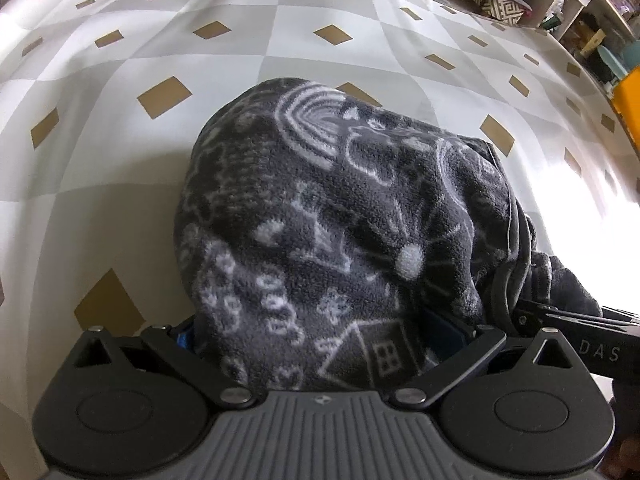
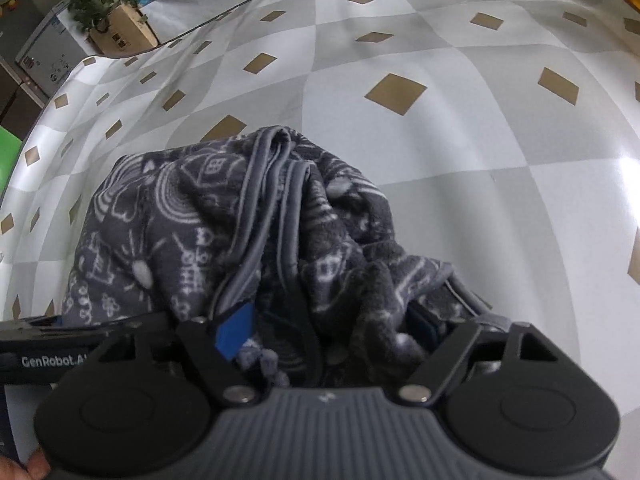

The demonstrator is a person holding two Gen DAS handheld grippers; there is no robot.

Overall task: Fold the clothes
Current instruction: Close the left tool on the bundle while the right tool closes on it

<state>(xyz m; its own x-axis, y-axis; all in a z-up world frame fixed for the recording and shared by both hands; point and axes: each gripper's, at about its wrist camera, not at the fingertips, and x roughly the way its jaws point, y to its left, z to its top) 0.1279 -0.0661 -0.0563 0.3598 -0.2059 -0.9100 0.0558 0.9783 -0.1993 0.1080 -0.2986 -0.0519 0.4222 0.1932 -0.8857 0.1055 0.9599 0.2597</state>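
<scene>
A dark grey fleece garment (image 1: 328, 208) with white doodle prints lies bunched on the table, its grey piped hems (image 2: 256, 216) running up the middle in the right wrist view. My left gripper (image 1: 316, 320) stands wide, with the fleece heaped between and over its fingers; only slivers of the blue pads (image 1: 184, 338) show. My right gripper (image 2: 328, 320) reaches into the same bundle from the other side. One bare blue pad (image 2: 236, 332) faces the cloth and the other is mostly buried. Each gripper's black body (image 1: 580, 328) (image 2: 48, 344) shows at the edge of the other's view.
The table wears a glossy grey-and-white checked cover (image 1: 280, 32) with tan diamonds. A patterned box (image 1: 500, 4) and an orange bin (image 1: 628, 100) sit beyond the far right edge. A potted plant in a cardboard box (image 2: 112, 24) stands off the far left corner.
</scene>
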